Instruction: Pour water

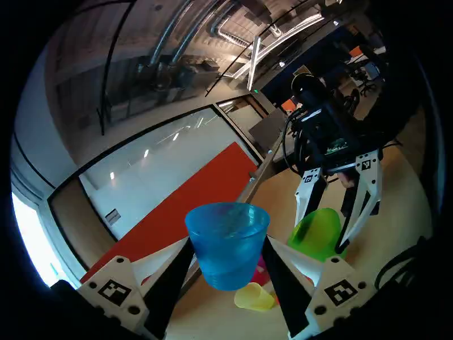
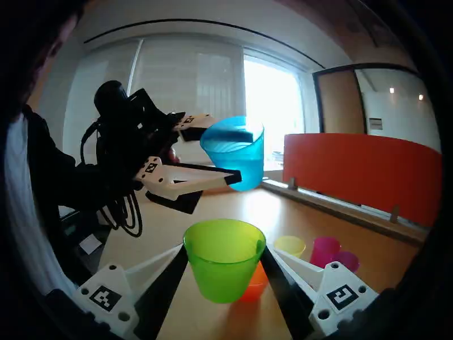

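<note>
Six cups [image 2: 235, 153] [image 2: 225, 272] [image 2: 255, 288] [image 2: 290, 245] [image 2: 325, 248] [image 2: 346, 260], two tongs [image 1: 227, 243] [image 2: 225, 250]

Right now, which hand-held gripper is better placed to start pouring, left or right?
Left, probably. The left hand-held gripper holds the blue cup higher than the green cup, which the right hand-held gripper holds upright and lower, ready to receive.

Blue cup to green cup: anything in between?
Bare stretch. In the right gripper view the blue cup hangs higher than the green cup, open air between them, bare tabletop behind.
</note>
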